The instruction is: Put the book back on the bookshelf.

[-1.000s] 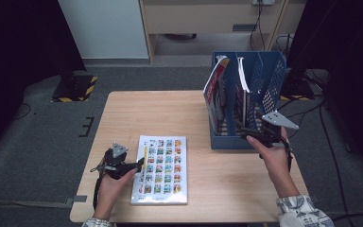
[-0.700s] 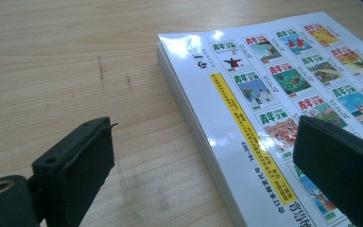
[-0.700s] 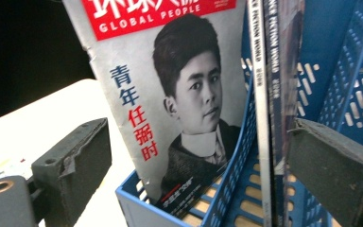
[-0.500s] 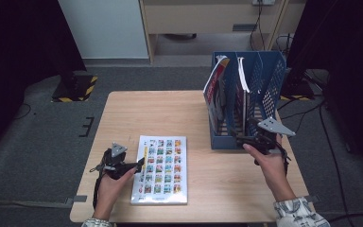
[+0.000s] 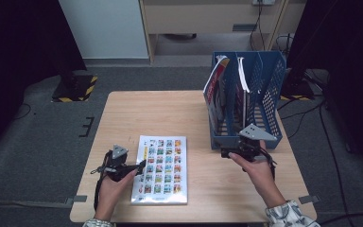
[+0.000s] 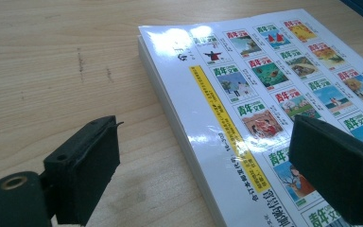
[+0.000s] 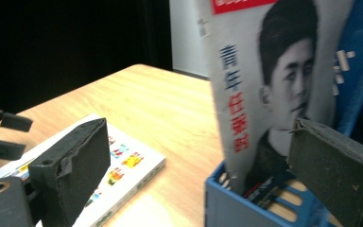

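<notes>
From above, I have my left gripper (image 5: 139,166) at the magazine (image 5: 161,168) lying near the table's (image 5: 170,113) front edge, my right gripper (image 5: 227,153) before the blue file rack (image 5: 264,90) at the right edge. Left gripper view: jaws wide, straddling the magazine's (image 6: 274,104) edge. Right gripper view: jaws wide, empty, facing the rack's (image 7: 246,201) standing magazine (image 7: 269,90).

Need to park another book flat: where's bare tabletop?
Bare: the far-left table, beyond the flat magazine and left of the blue file rack. Also between magazine and rack. Crowded: the right gripper at the rack's front.
</notes>
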`<control>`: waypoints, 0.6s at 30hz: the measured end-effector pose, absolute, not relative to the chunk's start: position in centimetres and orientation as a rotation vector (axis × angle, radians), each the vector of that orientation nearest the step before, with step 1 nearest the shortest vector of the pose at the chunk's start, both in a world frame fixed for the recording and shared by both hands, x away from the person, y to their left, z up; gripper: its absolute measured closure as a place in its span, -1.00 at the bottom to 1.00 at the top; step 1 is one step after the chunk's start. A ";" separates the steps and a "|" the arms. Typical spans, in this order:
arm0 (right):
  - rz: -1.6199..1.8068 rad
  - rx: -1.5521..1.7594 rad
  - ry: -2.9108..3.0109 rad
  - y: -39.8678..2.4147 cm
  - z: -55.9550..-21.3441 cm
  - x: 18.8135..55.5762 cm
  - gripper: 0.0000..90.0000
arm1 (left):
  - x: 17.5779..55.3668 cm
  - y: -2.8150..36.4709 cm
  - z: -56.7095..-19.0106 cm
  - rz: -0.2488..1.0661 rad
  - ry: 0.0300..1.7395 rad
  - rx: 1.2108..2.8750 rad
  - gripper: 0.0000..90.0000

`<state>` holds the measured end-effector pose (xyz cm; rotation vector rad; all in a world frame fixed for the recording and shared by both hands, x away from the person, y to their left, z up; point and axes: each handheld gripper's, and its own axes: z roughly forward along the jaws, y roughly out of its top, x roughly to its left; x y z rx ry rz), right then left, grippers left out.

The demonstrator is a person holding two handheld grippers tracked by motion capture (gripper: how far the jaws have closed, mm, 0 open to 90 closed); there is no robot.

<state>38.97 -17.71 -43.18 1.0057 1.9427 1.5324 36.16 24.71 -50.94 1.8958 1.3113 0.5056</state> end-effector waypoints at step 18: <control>1.453 0.831 2.215 -10.2 -47.1 38.4 -0.42 | 36.3 23.9 -51.6 0.495 1.290 1.949 -0.51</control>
